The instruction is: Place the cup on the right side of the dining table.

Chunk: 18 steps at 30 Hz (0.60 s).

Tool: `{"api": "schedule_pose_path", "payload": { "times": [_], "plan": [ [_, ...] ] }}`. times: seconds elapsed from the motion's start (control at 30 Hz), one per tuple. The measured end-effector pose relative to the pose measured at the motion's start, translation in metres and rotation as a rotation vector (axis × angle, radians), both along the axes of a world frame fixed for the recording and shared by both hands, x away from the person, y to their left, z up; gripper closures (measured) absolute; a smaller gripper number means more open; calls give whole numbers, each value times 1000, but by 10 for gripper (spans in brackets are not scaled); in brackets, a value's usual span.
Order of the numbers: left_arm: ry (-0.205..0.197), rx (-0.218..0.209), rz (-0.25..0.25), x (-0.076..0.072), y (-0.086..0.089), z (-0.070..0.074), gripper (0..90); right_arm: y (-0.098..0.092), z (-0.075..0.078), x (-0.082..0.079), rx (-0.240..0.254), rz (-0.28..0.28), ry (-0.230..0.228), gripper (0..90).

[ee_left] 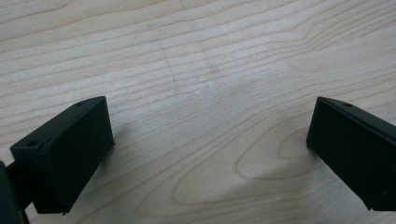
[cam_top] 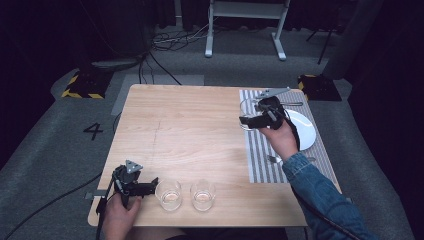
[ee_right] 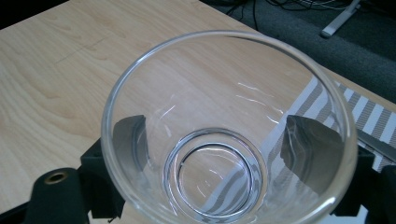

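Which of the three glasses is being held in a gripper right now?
The glass clamped in the right gripper over the striped placemat. The other two glasses stand free at the table's near edge.

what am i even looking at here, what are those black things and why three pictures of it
A person sits at a wooden table with a hand-held clamping tool in each hand. The high view looks down from above; the other two pictures come from small cameras riding on each tool, looking along its two black jaws.

On the table are two glasses near the person, and a striped placemat with a white plate and cutlery.

The right tool is shut on a clear glass, seen from above in the right gripper view, at the near edge of the placemat. The left tool is open with nothing between its jaws, over bare wood beside the nearer glasses.
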State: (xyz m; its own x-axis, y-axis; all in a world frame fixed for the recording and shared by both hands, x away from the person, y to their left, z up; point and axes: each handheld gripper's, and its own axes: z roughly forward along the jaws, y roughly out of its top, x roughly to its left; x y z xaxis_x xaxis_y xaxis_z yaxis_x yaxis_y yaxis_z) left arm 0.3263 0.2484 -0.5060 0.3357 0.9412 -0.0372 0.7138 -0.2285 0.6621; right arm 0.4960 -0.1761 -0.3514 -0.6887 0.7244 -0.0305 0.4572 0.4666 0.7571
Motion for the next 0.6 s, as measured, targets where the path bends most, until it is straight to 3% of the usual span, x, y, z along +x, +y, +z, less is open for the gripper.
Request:
{"api": "schedule_pose_path", "payload": {
  "times": [0.4,0.6],
  "plan": [
    [1,2,-3,0,0,0,5,-3,8,51,5,-68,16,205],
    [1,-1,-5,1,0,0,6,-6,7,77,-10,-102,-12,205]
  ]
}}
